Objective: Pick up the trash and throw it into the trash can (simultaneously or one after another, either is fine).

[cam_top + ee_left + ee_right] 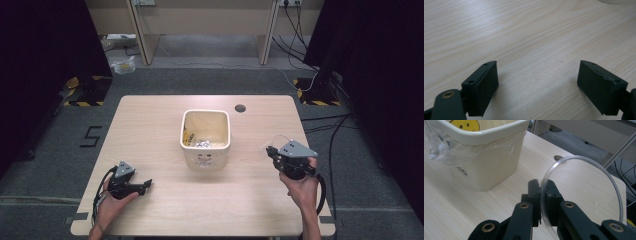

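Pale wood tabletop (165, 120) stretches under both my tools, ringed by grey floor and dark curtains. My right gripper (541, 195) is clenched on the rim of a clear round lid (584, 187), held on edge above the table's right side, just right of the cream bin (205, 137). That bin stands mid-table, lined with a thin plastic bag (441, 150), with some small scraps lying at its bottom. My left gripper (537, 85) rests low near the front left edge, jaws spread wide with nothing between them. I judge the lid is headed for the bin, so I should keep the pinch firm on that slippery rim, carry it level over the opening, and let go only once it clears the near wall without snagging the bag.
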`<state>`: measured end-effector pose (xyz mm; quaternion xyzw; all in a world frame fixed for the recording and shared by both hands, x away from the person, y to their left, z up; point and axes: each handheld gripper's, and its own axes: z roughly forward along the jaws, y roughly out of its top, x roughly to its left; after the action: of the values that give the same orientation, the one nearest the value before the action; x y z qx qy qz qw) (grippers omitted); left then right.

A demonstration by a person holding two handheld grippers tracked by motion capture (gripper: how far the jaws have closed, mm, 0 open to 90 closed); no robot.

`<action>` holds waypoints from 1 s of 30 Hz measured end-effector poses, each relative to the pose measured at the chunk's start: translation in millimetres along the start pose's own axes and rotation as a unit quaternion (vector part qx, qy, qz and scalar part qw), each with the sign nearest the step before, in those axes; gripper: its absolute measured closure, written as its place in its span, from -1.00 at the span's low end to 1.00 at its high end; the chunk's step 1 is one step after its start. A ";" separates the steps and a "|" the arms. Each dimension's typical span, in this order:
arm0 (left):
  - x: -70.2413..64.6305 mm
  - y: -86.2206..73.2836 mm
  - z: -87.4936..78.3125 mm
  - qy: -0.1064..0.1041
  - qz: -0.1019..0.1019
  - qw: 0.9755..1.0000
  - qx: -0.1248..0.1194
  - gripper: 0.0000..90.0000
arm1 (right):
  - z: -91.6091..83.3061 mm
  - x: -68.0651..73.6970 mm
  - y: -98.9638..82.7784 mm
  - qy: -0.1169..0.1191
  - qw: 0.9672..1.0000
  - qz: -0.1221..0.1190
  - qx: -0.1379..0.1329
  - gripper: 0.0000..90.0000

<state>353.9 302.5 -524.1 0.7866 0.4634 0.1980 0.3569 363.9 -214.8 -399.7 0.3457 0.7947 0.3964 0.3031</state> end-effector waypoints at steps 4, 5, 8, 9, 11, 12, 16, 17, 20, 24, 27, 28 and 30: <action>0.0 0.0 0.0 0.000 0.000 1.000 0.000 -0.64 | 1.0 0.9 2.6 0.000 1.000 -0.003 -0.003 0.90; 0.0 0.1 -0.2 0.000 0.000 1.000 0.001 -0.64 | 1.1 1.2 3.1 0.001 1.000 -0.005 -0.004 0.90; 0.1 0.1 -0.1 0.000 0.000 1.000 0.001 -0.64 | 1.1 2.3 4.0 0.002 1.000 -0.007 -0.004 0.90; 0.0 0.1 -0.1 0.000 0.000 1.000 0.001 -0.64 | 1.1 2.3 4.3 0.002 1.000 -0.005 -0.004 0.90; 0.0 0.1 -0.2 0.000 0.000 1.000 0.001 -0.64 | 1.0 1.8 4.6 0.002 1.000 -0.005 -0.005 0.90; 0.0 0.0 -0.1 0.000 0.000 1.000 0.000 -0.64 | 1.1 1.9 4.9 0.001 1.000 -0.005 -0.006 0.90; 0.1 0.1 -0.1 0.000 0.000 1.000 0.001 -0.64 | 1.9 3.6 6.3 0.002 1.000 -0.009 -0.006 0.90; 0.0 0.0 0.0 0.000 0.000 1.000 0.000 -0.64 | 2.2 4.3 6.8 0.002 1.000 -0.009 -0.006 0.90; 0.1 0.1 -0.1 -0.001 0.000 1.000 0.001 -0.64 | 2.8 4.9 8.6 0.004 1.000 -0.010 -0.006 0.90; 0.1 0.1 -0.2 0.000 0.000 1.000 0.001 -0.64 | 4.2 7.0 12.5 0.009 1.000 -0.012 -0.009 0.90; 0.0 0.0 -0.1 0.000 0.000 1.000 0.000 -0.64 | 5.6 8.9 17.2 0.012 1.000 -0.016 -0.011 0.90; 0.1 0.1 -0.2 0.000 0.000 1.000 0.001 -0.64 | 6.0 9.3 18.7 0.013 1.000 -0.015 -0.011 0.90; 0.1 0.1 -0.2 0.000 0.000 1.000 0.001 -0.64 | 7.3 10.0 22.0 0.012 1.000 -0.019 -0.015 0.90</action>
<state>353.9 302.6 -523.9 0.7872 0.4632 0.1974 0.3561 370.4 -194.0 -386.9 0.3213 0.7986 0.4070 0.3057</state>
